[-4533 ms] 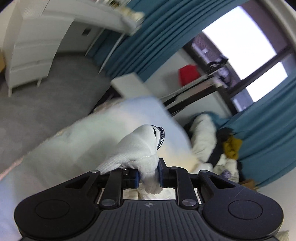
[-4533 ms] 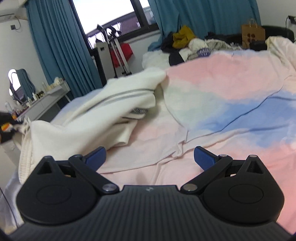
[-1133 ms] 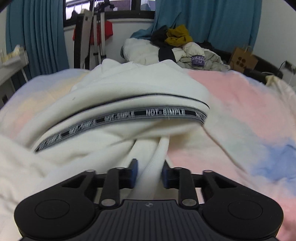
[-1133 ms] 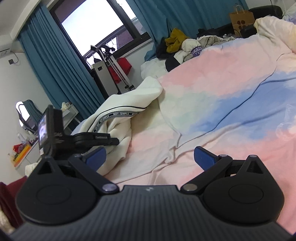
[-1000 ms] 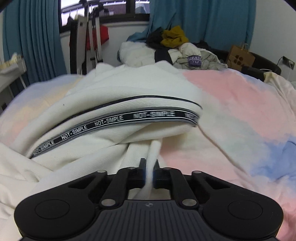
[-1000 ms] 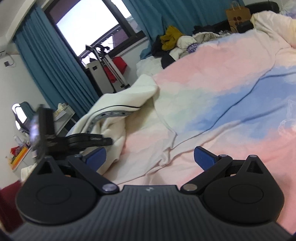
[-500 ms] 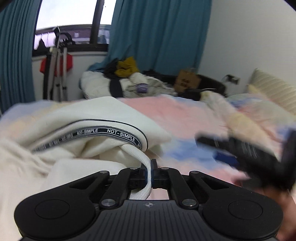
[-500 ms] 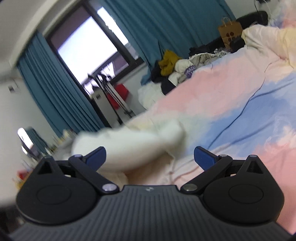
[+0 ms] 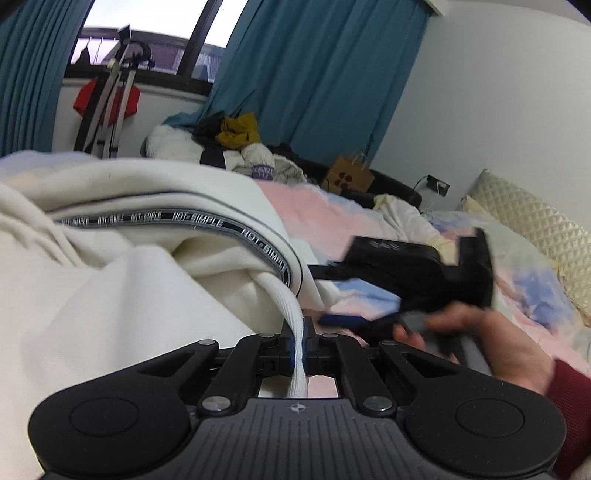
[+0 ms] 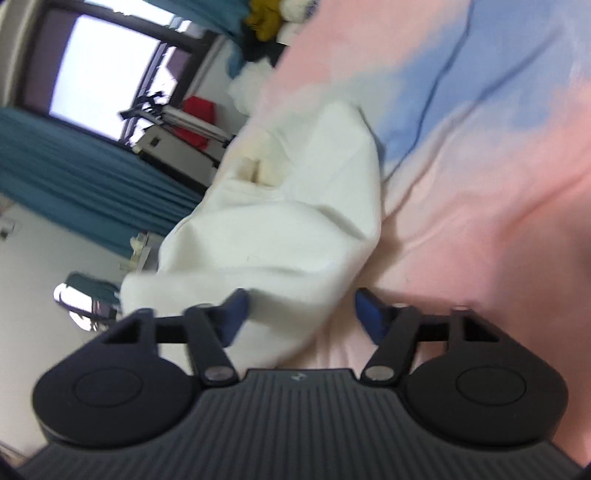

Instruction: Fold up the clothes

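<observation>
Left gripper (image 9: 300, 345) clenched on a white ribbed drawstring cord (image 9: 291, 325) of the cream garment (image 9: 110, 295); cord runs up from between the jaws into the fabric. Garment is heaped on the bed (image 9: 332, 210), filling the near left of the left wrist view, with a black "NOT-SIMPLE" printed band (image 9: 229, 225) curving across its fold.

Right gripper (image 10: 301, 312) released, jaws wide apart, a corner of the cream garment (image 10: 295, 229) lying between the blue pads; whether the pads touch the fabric can't be told. Right wrist view is tilted and blurred.

In the left wrist view the right gripper (image 9: 365, 299) sits just right of the garment, held by a hand (image 9: 491, 343) with a dark red sleeve (image 9: 572, 398), motion-blurred.

Bed cover is pink and blue. Quilted pillow (image 9: 535, 232) at right. Farther: clothes pile (image 9: 236, 147) at the bed's far end, brown paper bag (image 9: 349, 177), teal curtains (image 9: 314, 74), window (image 9: 155, 22), a stand (image 9: 107, 107) with a red item at far left.
</observation>
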